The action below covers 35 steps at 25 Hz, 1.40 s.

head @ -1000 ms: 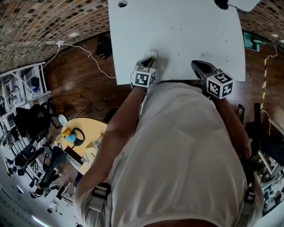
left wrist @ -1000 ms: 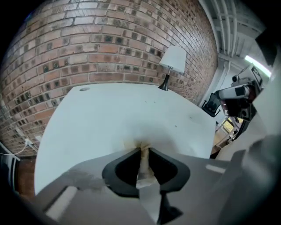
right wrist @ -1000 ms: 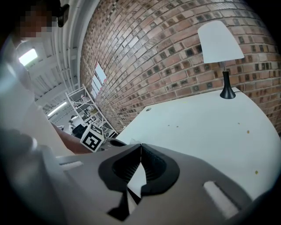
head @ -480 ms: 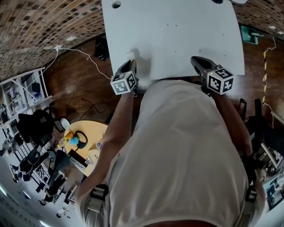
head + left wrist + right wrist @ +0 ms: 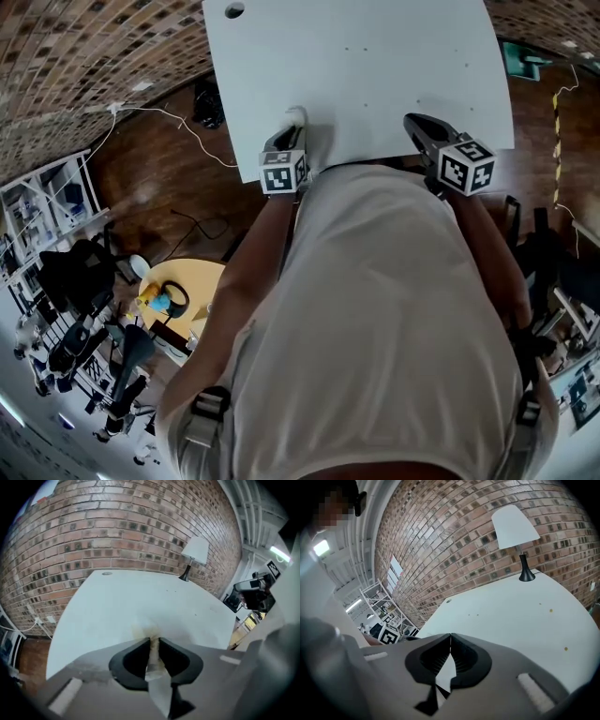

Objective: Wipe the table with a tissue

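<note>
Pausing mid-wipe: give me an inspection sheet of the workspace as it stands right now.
Surface: white table, a few small yellowish specks on it.
Job's things: tissue, browned at its tip, down on the table by the near edge.
Clutter: lamp at the far end.
Grippers: left gripper shut on the tissue; right gripper shut, empty.
Cables: white cable on the wooden floor.
Surroundings: brick wall, yellow round table, shelving.

- White rectangular tabletop (image 5: 375,75), rounded corners.
- Small dark round hole (image 5: 233,9) near far left corner.
- White-shaded lamp on black stem (image 5: 514,527), upright at far edge.
- Tiny yellowish specks (image 5: 550,610) scattered across it.
</note>
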Motion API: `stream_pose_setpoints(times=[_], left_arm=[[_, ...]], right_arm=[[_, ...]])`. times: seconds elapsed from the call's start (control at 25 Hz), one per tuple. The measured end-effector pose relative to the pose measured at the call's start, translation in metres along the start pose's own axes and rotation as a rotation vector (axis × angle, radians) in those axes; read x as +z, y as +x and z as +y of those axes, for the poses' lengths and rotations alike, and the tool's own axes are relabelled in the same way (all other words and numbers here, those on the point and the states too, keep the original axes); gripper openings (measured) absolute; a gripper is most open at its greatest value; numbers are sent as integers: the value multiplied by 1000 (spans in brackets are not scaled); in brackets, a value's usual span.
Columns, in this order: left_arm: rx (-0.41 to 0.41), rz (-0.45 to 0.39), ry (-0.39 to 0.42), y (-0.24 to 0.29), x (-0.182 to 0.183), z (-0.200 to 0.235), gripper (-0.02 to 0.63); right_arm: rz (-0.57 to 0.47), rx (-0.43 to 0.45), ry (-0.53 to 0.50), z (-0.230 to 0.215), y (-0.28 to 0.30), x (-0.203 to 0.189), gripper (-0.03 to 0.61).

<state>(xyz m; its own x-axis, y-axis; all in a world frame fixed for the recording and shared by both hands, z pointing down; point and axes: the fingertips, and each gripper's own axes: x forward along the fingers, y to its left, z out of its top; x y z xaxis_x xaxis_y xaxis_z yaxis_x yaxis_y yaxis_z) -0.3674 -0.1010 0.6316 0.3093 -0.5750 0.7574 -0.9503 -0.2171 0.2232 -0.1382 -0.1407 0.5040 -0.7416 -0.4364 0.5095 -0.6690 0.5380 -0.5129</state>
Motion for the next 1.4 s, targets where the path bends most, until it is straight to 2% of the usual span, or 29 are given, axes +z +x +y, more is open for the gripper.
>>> stream_pose_setpoints(times=[0.16, 0.36, 0.56, 0.76, 1.0, 1.16, 1.24, 1.32, 1.4], left_arm=[[-108, 34, 38, 15, 12, -32, 71], [-203, 92, 60, 10, 22, -47, 71], [-222, 108, 129, 12, 24, -45, 71], [-267, 134, 150, 14, 3, -55, 71], [-381, 192, 89, 10, -6, -76, 71], [-395, 234, 62, 9, -7, -86, 71], [-424, 272, 61, 8, -12, -92, 71], [-429, 252, 33, 7, -9, -94, 71], [-412, 170, -28, 7, 8, -88, 71]], right_arm=[[-5, -18, 3, 1, -1, 3, 9], [6, -53, 24, 1, -9, -4, 8], [11, -52, 19, 8, 0, -8, 8], [17, -51, 24, 5, -1, -9, 8], [4, -22, 1, 2, 5, 4, 8], [29, 5, -79, 4, 4, 7, 8], [38, 21, -86, 1, 2, 7, 8], [43, 30, -89, -3, -2, 10, 8], [37, 41, -105, -6, -2, 18, 8]])
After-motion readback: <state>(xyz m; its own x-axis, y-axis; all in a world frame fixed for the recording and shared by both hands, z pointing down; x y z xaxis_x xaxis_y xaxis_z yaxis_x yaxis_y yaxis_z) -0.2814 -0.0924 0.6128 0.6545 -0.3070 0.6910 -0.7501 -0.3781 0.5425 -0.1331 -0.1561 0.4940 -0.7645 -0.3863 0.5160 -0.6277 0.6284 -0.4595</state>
